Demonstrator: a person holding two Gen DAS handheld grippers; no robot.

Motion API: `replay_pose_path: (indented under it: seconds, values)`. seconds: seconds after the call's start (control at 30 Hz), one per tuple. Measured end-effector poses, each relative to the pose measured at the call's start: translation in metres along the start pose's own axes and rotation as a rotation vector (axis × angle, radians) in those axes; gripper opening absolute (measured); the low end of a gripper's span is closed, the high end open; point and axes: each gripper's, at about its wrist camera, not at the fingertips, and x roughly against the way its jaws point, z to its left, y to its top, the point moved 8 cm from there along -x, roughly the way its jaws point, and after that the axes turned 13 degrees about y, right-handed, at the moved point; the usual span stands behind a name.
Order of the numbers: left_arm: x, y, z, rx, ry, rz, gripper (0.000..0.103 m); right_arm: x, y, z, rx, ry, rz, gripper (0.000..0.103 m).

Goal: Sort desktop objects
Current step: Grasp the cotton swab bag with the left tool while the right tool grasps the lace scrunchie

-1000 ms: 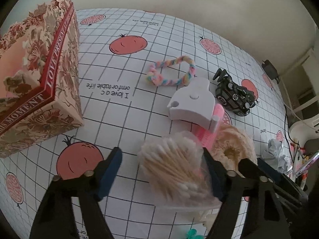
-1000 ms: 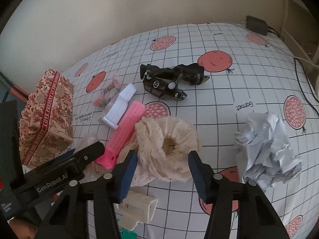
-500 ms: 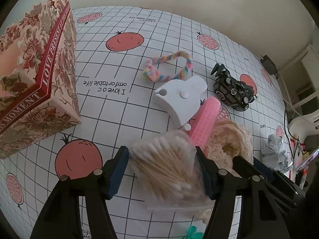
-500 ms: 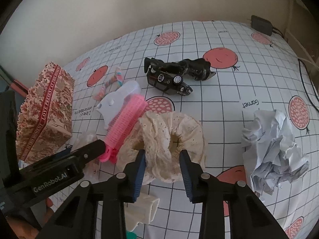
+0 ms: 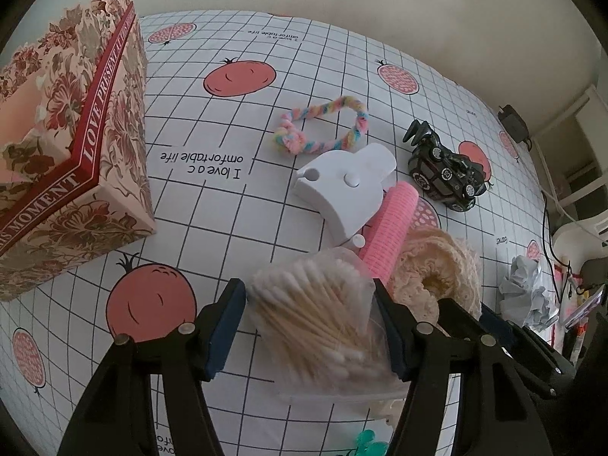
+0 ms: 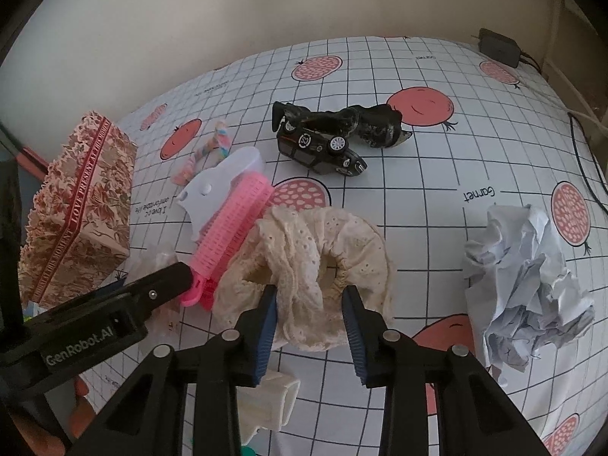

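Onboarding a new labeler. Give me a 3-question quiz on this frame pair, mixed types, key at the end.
1. True or false: the right tongs pinch the cream lace scrunchie.
2. What sits between the left tongs? A) toy car B) bag of cotton swabs C) crumpled paper
3. Fill in: the pink hair roller leans on the white ___ piece.

Key: 1 true; 2 B, the bag of cotton swabs; 3 plastic.

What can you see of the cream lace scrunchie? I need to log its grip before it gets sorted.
The cream lace scrunchie is a ruffled eyelet-fabric ring with a gathered centre hole, lying on the checked tablecloth. The right gripper pinches its near edge between blue pads. The pink hair roller leans against its left side.
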Motion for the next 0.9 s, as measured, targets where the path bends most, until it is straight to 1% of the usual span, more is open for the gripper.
replay_pose_path:
  seconds: [0.13,0.17,0.33,0.43,0.5,0.6,0.9]
  values:
    - [0.0002,0.0007,0.0009,-0.001,0.003,-0.001,0.067,0.0006,-0.0009,0.0004,-0.017,0.009,0.004,0.022]
    - [0.0002,0.0013,0.0019,0.035,0.018,-0.002,0.066,0.0005,-0.0012,0.0002,-0.023,0.011,0.006,0.02]
    - [0.0003,0.0014,0.0013,0.026,0.017,-0.007,0.063,0.0003,-0.0019,0.0,-0.038,0.017,0.011,0.013]
    - [0.0002,0.0001,0.0022,0.025,0.016,-0.008,0.062,0.0025,-0.0017,-0.0014,-0.051,0.017,0.001,0.012]
    - [0.0011,-0.0004,0.0017,0.023,0.012,-0.011,0.058,0.003,-0.001,-0.0013,-0.061,0.016,-0.005,0.012]
    - [0.0036,-0.004,0.0009,0.014,0.013,-0.018,0.055,0.0036,-0.0005,-0.0008,-0.059,0.014,-0.009,0.011]
    - [0.0074,-0.0047,0.0008,0.02,0.004,-0.016,0.05,0.0064,0.0056,0.0008,-0.052,0.0,-0.04,0.01]
